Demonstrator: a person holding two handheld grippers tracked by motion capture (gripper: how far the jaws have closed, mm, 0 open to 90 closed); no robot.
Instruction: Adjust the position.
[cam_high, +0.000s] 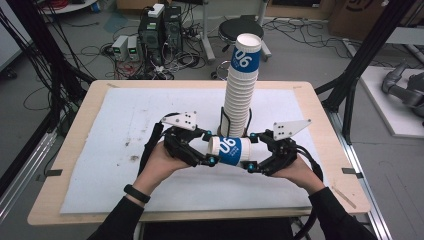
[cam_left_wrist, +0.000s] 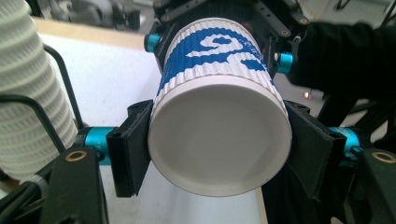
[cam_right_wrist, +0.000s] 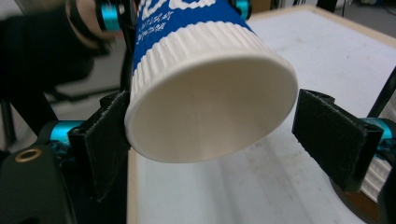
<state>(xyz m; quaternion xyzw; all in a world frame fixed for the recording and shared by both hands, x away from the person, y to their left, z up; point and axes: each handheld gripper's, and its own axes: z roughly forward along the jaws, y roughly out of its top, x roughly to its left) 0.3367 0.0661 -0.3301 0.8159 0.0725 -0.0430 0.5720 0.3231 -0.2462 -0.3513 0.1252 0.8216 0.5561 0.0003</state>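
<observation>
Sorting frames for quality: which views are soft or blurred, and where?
High view: evenly lit, slightly soft throughout. Left gripper view: ribbed white-and-blue paper cup sharp, background soft. Right gripper view: cup rim fairly sharp, sleeve at upper left blurred, white table mat brightly lit.

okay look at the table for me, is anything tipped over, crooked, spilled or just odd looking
The tall stack of white ribbed paper cups in its black wire holder leans rightward at the top. One blue-and-white paper cup is held sideways above the white mat, clamped by the left gripper; the right gripper stands open around it. Nothing spilled.
</observation>
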